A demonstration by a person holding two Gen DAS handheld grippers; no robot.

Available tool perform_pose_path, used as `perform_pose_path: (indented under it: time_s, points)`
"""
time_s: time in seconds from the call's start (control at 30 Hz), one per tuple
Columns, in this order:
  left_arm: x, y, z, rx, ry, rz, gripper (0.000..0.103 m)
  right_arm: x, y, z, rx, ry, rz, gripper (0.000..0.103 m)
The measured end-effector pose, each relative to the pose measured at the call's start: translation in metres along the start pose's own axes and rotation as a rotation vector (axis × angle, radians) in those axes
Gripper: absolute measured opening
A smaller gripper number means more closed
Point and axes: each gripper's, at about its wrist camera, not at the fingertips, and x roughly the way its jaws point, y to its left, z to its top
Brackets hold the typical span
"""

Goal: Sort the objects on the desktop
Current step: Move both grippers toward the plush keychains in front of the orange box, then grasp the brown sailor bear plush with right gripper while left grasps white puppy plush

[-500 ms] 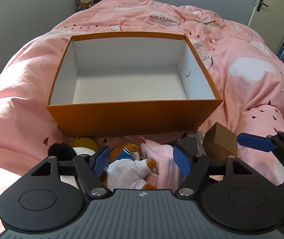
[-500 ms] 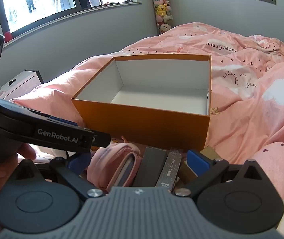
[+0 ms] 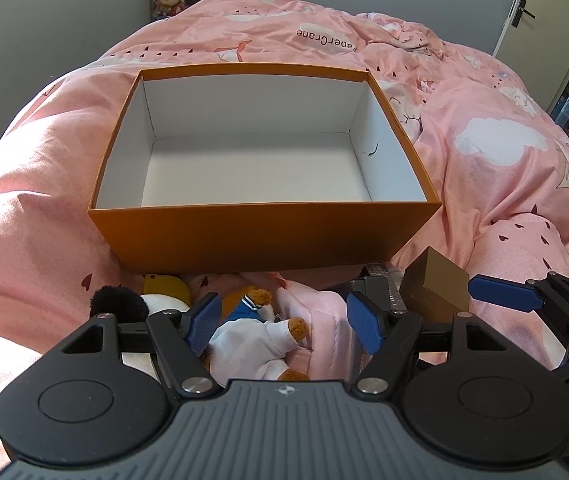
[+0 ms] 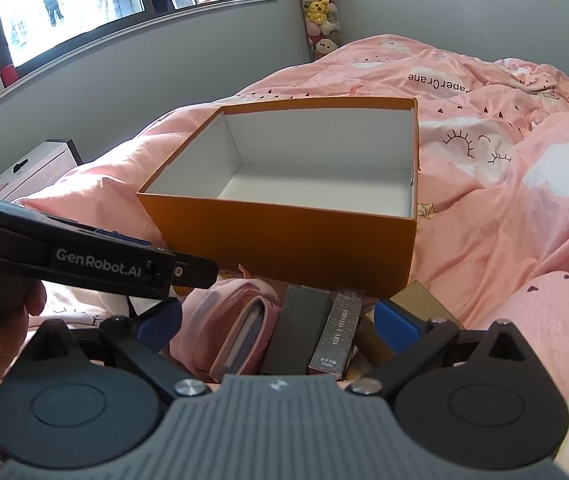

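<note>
An empty orange box (image 3: 260,236) with a white inside sits on the pink bed; it also shows in the right wrist view (image 4: 284,240). In front of it lie a teddy bear in a white and blue outfit (image 3: 256,340), a pink pouch (image 3: 320,320), a black and yellow plush (image 3: 152,292), a dark box (image 4: 296,328), a silver photo-card box (image 4: 338,332) and a gold-brown box (image 3: 436,284). My left gripper (image 3: 284,320) is open, its pads either side of the bear. My right gripper (image 4: 280,318) is open over the pouch and boxes.
The pink duvet (image 3: 504,160) covers the whole bed. A column of plush toys (image 4: 320,16) stands at the far wall. A white box (image 4: 40,168) sits left of the bed. A door (image 3: 544,8) is at the far right.
Both grippers have barely moved; the views sit slightly closer to the objects. Both stay open.
</note>
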Motion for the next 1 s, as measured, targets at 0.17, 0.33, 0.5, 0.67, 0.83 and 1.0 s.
perform_pose_path:
  time_s: [0.17,0.33,0.5,0.67,0.83,1.0]
  points:
    - [0.0,0.0,0.0,0.0,0.005,0.0,0.082,0.001,0.001,0.0,-0.007,0.003,0.002,0.102]
    - [-0.006,0.003,0.007,0.022,0.003,-0.007,0.082,0.0,0.003,0.002,-0.015,0.004,0.007,0.102]
    - [-0.017,0.022,0.025,0.049,0.037,0.039,0.082,0.002,0.004,0.012,-0.01,0.012,0.022,0.102]
    - [-0.025,0.046,0.037,0.033,0.095,0.019,0.082,0.006,0.009,0.024,0.003,0.025,0.09,0.092]
    - [-0.023,0.069,0.038,-0.012,0.143,0.023,0.08,0.017,0.029,0.035,-0.069,0.06,0.18,0.077]
    - [-0.015,0.083,0.037,-0.066,0.192,0.018,0.08,0.032,0.059,0.038,-0.211,0.113,0.281,0.071]
